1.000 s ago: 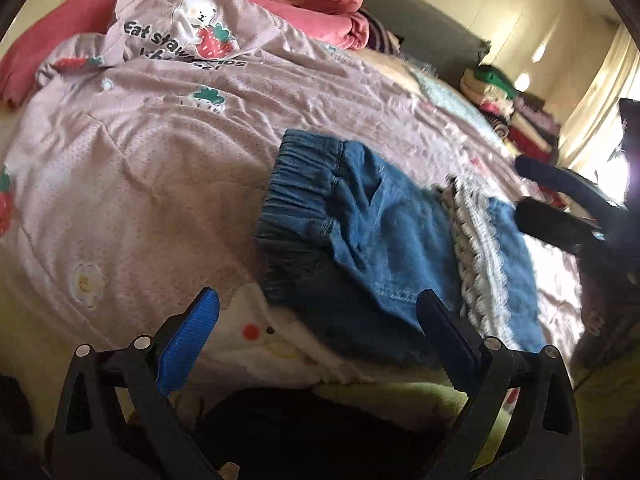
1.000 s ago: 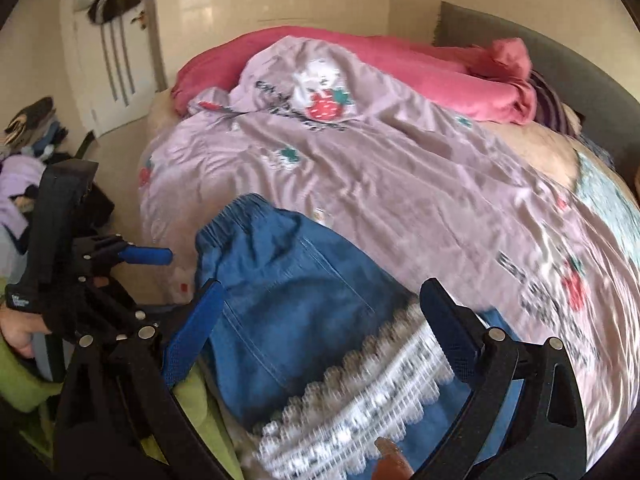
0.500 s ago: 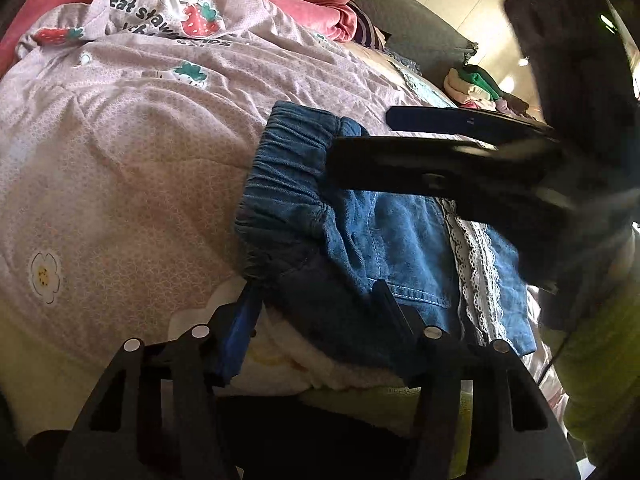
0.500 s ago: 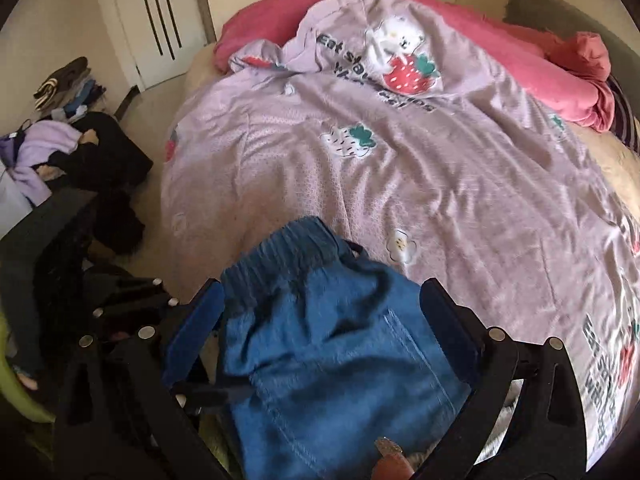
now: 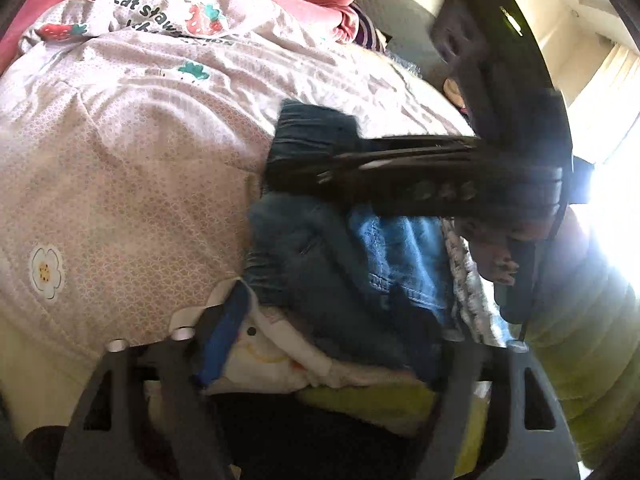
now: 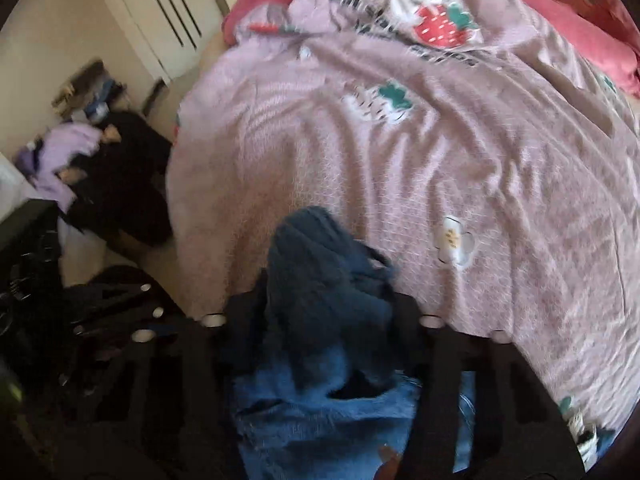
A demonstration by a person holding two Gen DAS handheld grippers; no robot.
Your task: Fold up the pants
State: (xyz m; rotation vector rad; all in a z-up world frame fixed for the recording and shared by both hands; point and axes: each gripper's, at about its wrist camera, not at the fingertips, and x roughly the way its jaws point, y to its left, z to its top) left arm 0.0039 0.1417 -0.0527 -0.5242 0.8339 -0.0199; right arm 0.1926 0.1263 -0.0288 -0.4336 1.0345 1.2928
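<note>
Our right gripper (image 6: 320,320) is closing on the bunched waistband of the denim pants (image 6: 320,380) at the bed's near edge; left gripper (image 5: 320,320) (opening, nothing clamped) straddles their near side.

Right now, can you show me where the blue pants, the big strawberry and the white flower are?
blue pants (image 6: 320,264): right wrist view, the bunched waistband.
big strawberry (image 6: 438,28): right wrist view, its red middle, printed on the quilt.
white flower (image 5: 46,272): left wrist view, its yellow centre.
</note>
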